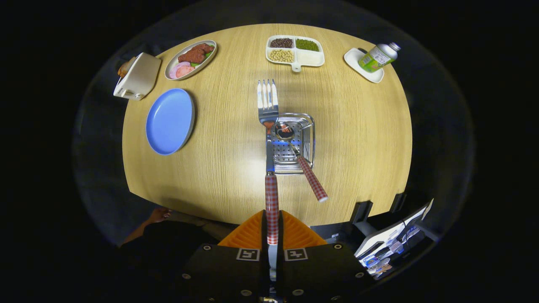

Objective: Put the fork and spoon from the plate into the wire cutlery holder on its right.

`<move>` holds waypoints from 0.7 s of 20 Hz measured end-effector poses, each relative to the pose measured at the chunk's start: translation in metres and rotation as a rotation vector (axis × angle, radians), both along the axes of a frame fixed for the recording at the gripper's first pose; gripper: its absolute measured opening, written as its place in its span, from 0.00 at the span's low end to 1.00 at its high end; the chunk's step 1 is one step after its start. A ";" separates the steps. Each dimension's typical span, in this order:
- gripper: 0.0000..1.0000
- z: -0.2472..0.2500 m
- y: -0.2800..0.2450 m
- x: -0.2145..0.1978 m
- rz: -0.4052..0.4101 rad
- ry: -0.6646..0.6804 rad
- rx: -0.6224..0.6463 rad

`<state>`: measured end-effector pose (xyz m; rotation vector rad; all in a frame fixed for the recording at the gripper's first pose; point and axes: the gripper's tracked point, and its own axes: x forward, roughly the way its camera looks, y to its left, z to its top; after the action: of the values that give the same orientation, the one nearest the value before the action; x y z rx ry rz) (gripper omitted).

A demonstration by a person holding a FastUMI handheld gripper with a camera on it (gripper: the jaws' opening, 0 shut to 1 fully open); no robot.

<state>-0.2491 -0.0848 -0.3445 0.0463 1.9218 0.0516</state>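
Orange fingers (pixel 272 229) clamp the fork (pixel 269 139) by its checked handle, tines forward over the holder (pixel 309 126), poised for lowering in. Spoon (pixel 301 162) already leans inside the holder; the plate (pixel 170 121) lies to the holder's left, bare.

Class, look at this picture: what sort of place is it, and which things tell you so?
Probably a staged dining table: a wooden table set with a food plate, a blue plate and a wire cutlery holder. The gripper is shut on the fork; the spoon already leans in the holder.
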 end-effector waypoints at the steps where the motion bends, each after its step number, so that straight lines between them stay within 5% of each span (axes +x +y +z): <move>1: 0.07 0.000 -0.005 -0.005 0.015 0.019 0.000; 14: 0.07 -0.011 -0.029 -0.036 0.157 0.277 0.027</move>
<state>-0.2854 -0.1139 -0.3550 -0.0844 2.1989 0.1849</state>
